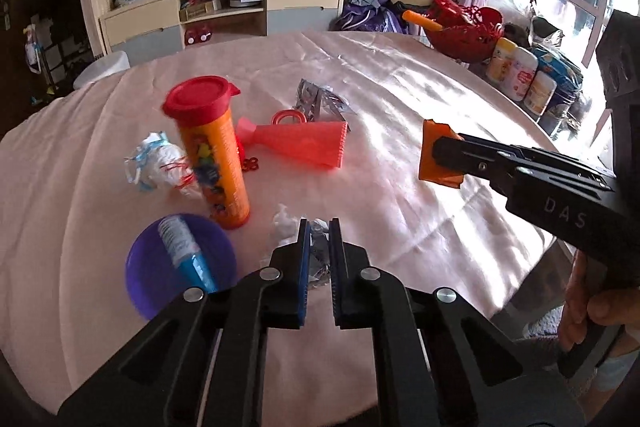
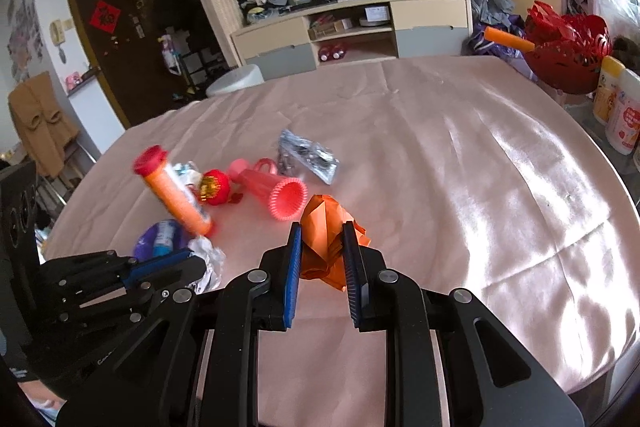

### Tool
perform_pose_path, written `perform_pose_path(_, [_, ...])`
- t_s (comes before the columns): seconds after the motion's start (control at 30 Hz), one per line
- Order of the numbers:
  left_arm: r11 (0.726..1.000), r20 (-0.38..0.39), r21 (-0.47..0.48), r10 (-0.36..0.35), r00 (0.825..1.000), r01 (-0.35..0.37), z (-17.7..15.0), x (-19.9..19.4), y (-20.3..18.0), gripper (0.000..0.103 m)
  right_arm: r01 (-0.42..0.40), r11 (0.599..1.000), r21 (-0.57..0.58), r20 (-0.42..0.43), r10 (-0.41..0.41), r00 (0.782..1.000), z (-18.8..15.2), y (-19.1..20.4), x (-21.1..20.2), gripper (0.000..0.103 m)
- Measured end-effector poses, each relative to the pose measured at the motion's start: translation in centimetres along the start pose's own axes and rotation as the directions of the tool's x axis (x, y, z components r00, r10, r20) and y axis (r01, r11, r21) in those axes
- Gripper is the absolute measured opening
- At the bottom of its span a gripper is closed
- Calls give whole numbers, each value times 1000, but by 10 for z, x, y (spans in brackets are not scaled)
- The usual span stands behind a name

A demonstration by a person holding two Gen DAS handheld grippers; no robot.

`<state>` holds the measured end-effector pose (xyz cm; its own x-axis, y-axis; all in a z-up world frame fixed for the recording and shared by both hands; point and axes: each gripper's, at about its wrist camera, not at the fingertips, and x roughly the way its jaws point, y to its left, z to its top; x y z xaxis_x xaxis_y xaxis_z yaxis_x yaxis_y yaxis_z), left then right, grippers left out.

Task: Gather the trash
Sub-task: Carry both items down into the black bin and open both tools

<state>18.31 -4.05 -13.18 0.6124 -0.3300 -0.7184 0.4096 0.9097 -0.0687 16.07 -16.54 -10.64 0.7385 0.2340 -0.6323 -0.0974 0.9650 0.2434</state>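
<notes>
One pink-draped table [image 2: 460, 187], cluttered TV cabinet [image 2: 432, 15] behind

**Two wrist cameras looking down across one tabletop**

Each fisheye view sits just behind its own fingers [image 1: 318, 267], which fill the lower frame, and tilts down and forward over the pink-covered tabletop [image 1: 400, 99] toward a TV cabinet [image 1: 224, 7] against the far wall. The left view looks from the tabletop's left side and catches the right gripper [image 1: 440, 155] at its right edge. The right view sees the left gripper [image 2: 192, 261] low on its left. Both share the orange tube [image 1: 216, 155] and the pink cone [image 1: 308, 143].
</notes>
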Motion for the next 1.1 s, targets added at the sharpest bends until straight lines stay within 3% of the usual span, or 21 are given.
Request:
perform_pose_path(0.33, [999, 40, -18, 37, 999, -36, -35, -61, -11, 7, -42, 999, -26, 1, 42, 999, -31, 13, -38, 21])
perform_pose_path(0.6, [1000, 21, -16, 20, 1000, -19, -79, -88, -26, 7, -78, 997, -25, -54, 77, 996, -89, 25, -65, 21])
perform_pose_path(0.9, [998, -65, -55, -26, 998, 23, -142, -81, -29, 7, -101, 995, -4, -150, 99, 984, -142, 25, -63, 21])
perform_pose_path(1.1, [994, -164, -94, -68, 984, 53, -185, -59, -30, 7, -90, 996, -21, -243, 83, 967, -171, 31, -43, 21])
